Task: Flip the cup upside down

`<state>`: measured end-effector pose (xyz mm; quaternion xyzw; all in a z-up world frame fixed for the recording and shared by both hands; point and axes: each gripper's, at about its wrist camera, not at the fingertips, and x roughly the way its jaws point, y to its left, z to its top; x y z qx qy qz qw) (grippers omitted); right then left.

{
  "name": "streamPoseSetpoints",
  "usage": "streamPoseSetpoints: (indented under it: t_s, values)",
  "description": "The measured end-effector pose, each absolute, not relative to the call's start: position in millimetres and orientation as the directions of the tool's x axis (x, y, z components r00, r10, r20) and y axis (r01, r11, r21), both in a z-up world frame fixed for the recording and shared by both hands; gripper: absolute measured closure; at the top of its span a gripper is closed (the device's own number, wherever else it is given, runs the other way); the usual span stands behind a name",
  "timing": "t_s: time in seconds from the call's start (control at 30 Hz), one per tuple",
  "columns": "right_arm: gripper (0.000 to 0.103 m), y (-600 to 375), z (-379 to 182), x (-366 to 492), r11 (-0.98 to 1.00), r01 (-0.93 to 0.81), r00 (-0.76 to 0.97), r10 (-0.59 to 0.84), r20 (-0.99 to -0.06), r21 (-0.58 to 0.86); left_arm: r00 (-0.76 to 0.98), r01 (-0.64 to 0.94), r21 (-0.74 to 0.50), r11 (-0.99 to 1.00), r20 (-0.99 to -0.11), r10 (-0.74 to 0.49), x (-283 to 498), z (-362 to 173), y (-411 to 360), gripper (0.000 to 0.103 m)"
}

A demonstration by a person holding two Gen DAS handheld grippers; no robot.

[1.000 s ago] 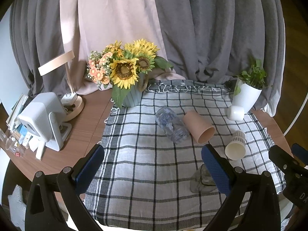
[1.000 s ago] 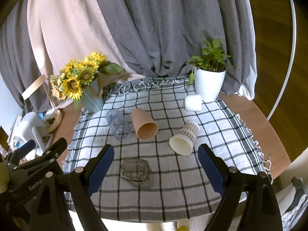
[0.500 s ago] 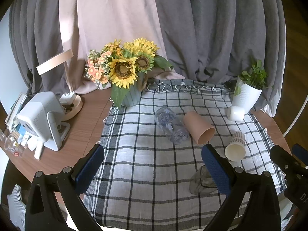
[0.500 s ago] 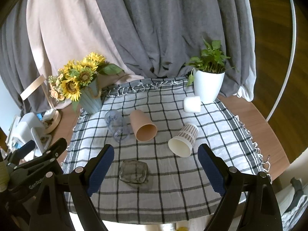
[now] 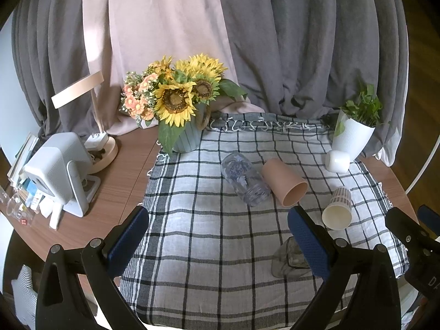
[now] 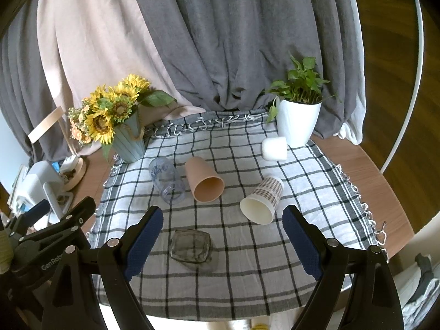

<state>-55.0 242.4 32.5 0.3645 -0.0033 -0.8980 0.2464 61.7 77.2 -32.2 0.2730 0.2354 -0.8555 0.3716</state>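
Cups lie tipped on the checked cloth, left to right: clear printed cup, tan cup touching it, plaid paper cup apart, white cup near the planter. Left gripper and right gripper hover spread apart, empty, above a squat glass.
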Motion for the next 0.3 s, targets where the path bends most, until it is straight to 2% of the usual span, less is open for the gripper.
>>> streamPoseSetpoints:
  t_s: [0.3]
  values:
    - [0.014,241.0,30.8,-53.8,-0.881,0.437,-0.615,-0.441,-0.654,0.183,-0.579,0.759,-0.203,-0.619,-0.645,-0.498,60.6,-32.8,76.8,0.0]
